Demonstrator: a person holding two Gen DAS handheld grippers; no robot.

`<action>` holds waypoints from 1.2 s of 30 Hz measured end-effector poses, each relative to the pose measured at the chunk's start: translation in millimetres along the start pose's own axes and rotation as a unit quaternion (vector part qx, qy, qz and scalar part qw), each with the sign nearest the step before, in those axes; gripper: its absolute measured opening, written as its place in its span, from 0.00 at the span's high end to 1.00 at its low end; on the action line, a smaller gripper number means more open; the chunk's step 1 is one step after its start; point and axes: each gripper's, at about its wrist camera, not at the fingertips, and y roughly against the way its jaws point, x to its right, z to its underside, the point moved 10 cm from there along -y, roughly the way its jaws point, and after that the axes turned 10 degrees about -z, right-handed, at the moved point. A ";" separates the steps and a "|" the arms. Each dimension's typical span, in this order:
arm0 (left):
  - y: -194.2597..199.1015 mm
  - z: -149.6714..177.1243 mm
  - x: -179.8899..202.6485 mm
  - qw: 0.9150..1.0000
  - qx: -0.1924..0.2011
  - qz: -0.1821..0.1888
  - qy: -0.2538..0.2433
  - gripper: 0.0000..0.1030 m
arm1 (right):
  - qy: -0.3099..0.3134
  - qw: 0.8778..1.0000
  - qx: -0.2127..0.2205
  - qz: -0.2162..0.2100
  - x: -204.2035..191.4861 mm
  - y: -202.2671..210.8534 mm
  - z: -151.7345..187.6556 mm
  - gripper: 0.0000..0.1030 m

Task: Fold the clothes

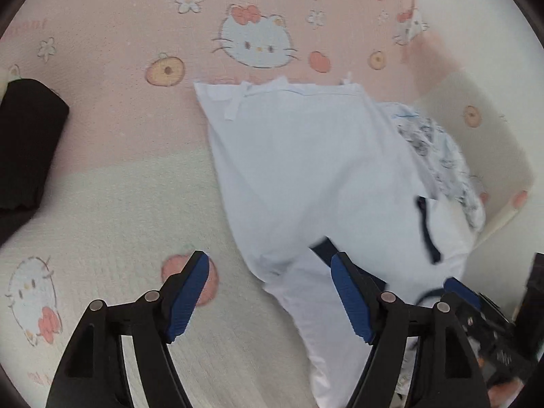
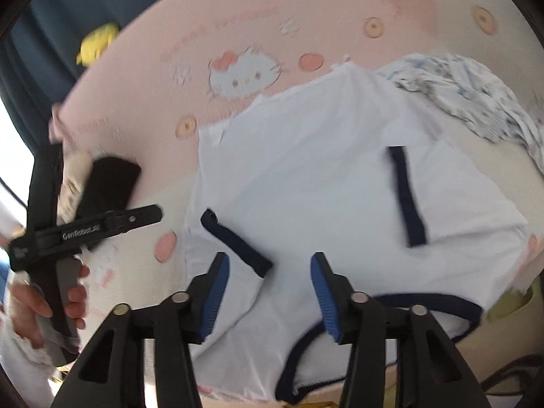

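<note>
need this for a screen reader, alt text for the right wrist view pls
A white T-shirt with navy trim lies spread on a pink cartoon-cat blanket, both sleeves folded inward. The open right gripper hovers over its collar end; a hand at left holds the left gripper.

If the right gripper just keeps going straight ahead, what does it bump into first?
Most likely the white T-shirt spread on the bed. The open right gripper points right at it, though how far off is hard to tell.

Bright, soft daylight; motion blur, strong fisheye warping at edges.

Home bedroom: cartoon-cat bedsheet (image 1: 136, 204), clothes.
</note>
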 end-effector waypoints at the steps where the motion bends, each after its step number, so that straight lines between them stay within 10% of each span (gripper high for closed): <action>1: 6.5 0.7 0.2 1.000 0.005 0.001 0.003 0.29 | -0.009 1.000 0.003 0.004 6.2 2.2 -2.4 0.45; 15: 12.6 21.4 51.3 0.985 0.026 -0.106 -0.134 0.29 | -0.150 0.986 0.033 -0.066 74.5 64.0 17.4 0.40; 19: 13.5 33.8 76.4 0.968 0.046 -0.135 -0.208 0.29 | -0.211 0.971 0.045 -0.106 91.3 68.7 21.1 0.37; 22: 18.6 51.3 97.8 0.948 0.061 -0.156 -0.271 0.29 | -0.264 0.952 0.063 -0.144 105.0 73.0 20.8 0.36; 27: 15.8 72.9 129.1 0.942 0.038 -0.128 -0.307 0.29 | -0.346 0.915 0.112 -0.173 133.8 89.4 32.3 0.33; 36: -2.0 83.6 156.0 0.921 0.027 -0.143 -0.360 0.29 | -0.516 0.815 0.130 -0.230 189.2 64.2 71.7 0.31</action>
